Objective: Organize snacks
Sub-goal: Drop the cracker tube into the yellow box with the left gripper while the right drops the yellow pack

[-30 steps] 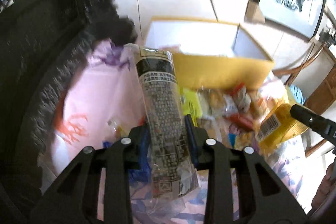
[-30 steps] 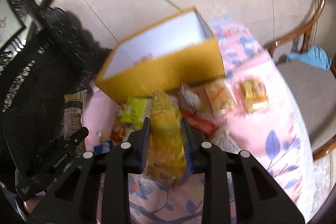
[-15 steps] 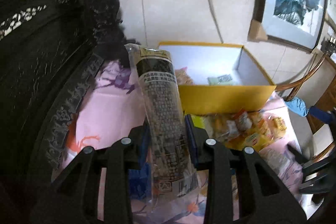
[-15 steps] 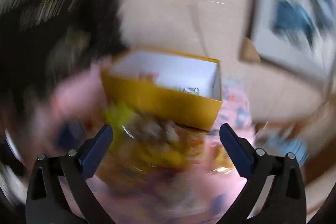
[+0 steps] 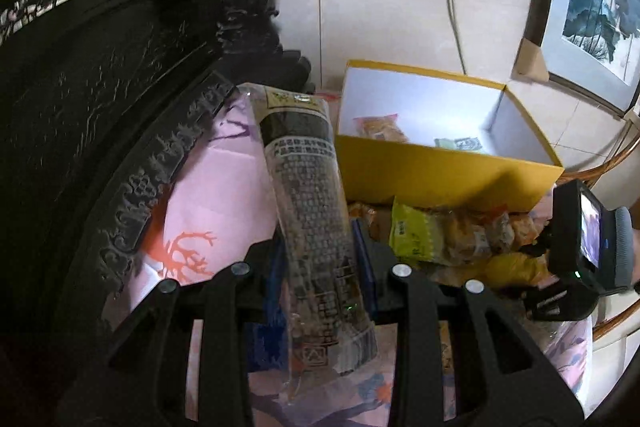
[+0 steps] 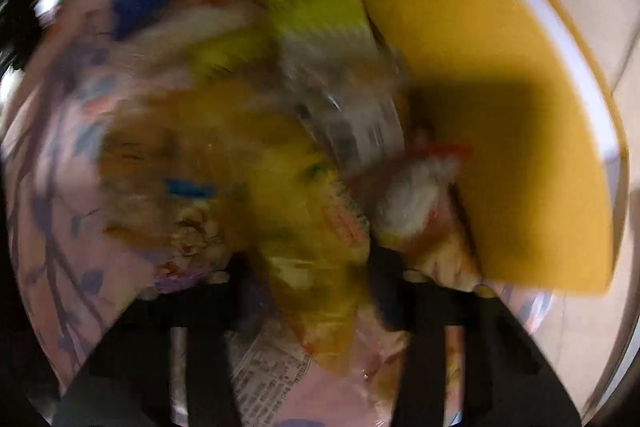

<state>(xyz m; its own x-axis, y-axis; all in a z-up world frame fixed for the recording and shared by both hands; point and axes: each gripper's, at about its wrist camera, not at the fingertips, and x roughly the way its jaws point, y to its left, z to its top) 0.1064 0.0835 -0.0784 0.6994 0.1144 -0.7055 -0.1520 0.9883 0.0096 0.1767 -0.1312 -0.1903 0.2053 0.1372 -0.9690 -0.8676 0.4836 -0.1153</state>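
The left gripper (image 5: 320,267) clamps a long dark snack sleeve (image 5: 310,211) between its fingers, long axis pointing up and away toward the tiled wall (image 5: 384,7). Beyond, a yellow box (image 5: 440,163) sits on the pink floral cloth (image 5: 216,183) beside loose snacks (image 5: 448,231). The right gripper (image 6: 316,291) looks closed on a yellow packet (image 6: 304,227), but blur leaves its grip uncertain.

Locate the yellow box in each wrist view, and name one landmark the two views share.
Left wrist: the yellow box sits right of centre, open, behind the snack pile.
Right wrist: it fills the upper right, blurred, only its outer wall showing.
Shared landmark: the lime-green snack packet in front of the box.
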